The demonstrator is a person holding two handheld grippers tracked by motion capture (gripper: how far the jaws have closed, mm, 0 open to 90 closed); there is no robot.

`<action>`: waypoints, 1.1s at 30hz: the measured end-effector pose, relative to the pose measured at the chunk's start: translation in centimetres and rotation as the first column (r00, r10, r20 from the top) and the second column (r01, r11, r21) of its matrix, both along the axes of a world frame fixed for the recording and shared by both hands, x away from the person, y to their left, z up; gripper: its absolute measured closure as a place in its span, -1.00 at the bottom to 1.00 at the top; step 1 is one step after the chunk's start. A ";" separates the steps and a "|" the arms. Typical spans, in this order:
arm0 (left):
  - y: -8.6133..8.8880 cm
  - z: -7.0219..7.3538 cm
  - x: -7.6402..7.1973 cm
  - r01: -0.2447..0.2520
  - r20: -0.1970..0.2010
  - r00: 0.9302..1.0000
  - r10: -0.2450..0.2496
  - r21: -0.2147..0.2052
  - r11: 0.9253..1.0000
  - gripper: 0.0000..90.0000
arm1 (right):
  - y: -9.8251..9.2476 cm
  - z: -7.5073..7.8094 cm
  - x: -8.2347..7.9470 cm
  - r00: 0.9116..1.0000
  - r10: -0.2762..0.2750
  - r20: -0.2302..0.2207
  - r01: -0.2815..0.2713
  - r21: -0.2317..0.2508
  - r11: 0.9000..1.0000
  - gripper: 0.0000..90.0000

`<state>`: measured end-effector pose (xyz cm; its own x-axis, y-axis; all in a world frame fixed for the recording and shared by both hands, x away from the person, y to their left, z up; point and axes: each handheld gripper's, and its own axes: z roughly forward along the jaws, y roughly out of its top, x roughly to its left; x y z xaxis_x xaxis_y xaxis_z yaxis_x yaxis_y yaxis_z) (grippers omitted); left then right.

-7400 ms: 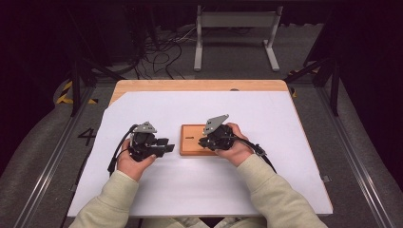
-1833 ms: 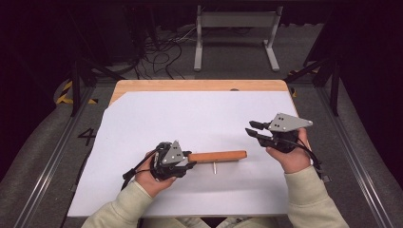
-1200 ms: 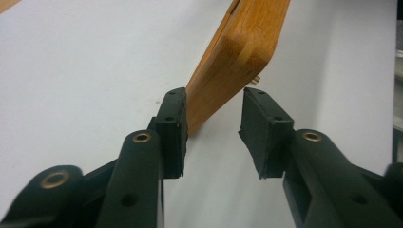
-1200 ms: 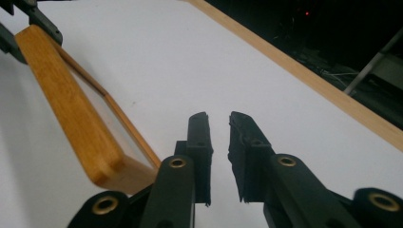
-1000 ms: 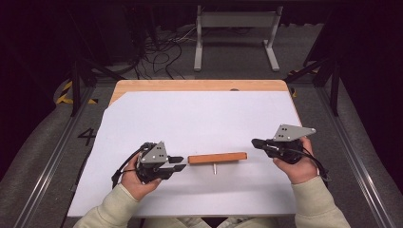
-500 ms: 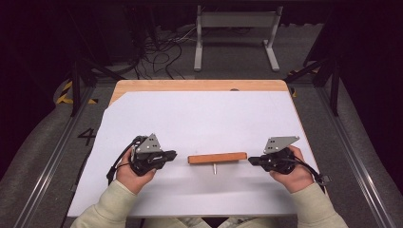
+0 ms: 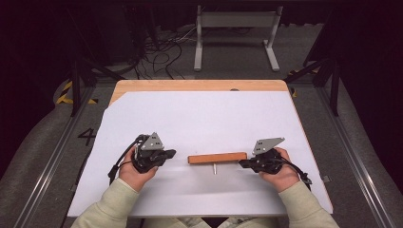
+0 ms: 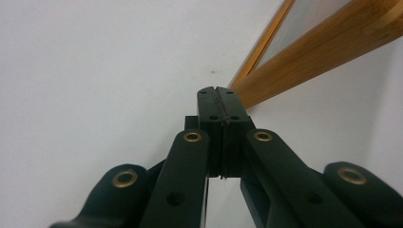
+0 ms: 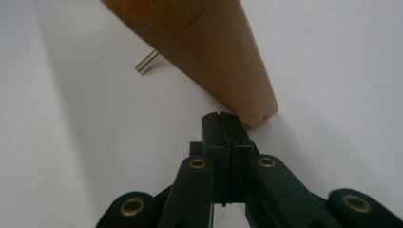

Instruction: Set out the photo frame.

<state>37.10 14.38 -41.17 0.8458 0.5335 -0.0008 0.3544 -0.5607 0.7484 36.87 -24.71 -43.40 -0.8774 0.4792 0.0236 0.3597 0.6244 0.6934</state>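
Lying across the near middle of the white sheet (image 7: pixel 204 118) is the wooden block (image 7: pixel 217 157), on its long edge, with a small metal pin (image 7: pixel 215 168) sticking out from its near side onto the sheet. The left hand-held gripper (image 7: pixel 168 153) rests well clear of the block's left end; its jaws have just been closing and are now pressed together with nothing between them. The right hand-held gripper (image 7: pixel 243 164) sits just beside the block's right end, its jaws pressed together and empty, tip close under the block's corner. Bare sheet stretches behind the block to the far edge of the table (image 7: pixel 199 85), and a narrower band runs along the near side.
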 end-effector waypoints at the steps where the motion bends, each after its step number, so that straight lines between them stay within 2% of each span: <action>1: 0.0 0.0 0.0 0.001 0.001 1.000 -0.001 0.001 1.000 1.00 | 0.0 -0.1 0.1 1.000 -0.002 -0.002 0.002 -0.001 1.000 1.00; 6: -0.1 -0.2 -0.1 0.001 -0.004 1.000 -0.001 0.003 1.000 1.00 | 0.1 -0.3 0.6 1.000 -0.021 0.000 0.021 0.006 1.000 1.00; 20: -0.7 -0.8 -0.2 0.018 -0.025 1.000 -0.017 0.023 1.000 1.00 | 0.7 -0.5 4.1 0.995 -0.095 -0.009 0.095 0.049 0.994 1.00; 29: -2.1 -1.6 -0.1 0.052 -0.051 0.997 -0.050 0.045 0.998 1.00 | 1.6 -0.5 6.4 0.988 -0.155 -0.011 0.155 0.083 0.984 1.00; 31: -2.3 -1.7 0.0 0.053 -0.061 0.997 -0.051 0.047 0.997 1.00 | 2.1 -0.4 6.8 0.987 -0.161 -0.010 0.161 0.105 0.981 1.00; 33: -2.4 -1.9 0.1 0.050 -0.073 0.996 -0.047 0.041 0.998 1.00 | 2.6 -0.3 7.1 0.986 -0.170 0.001 0.169 0.099 0.981 1.00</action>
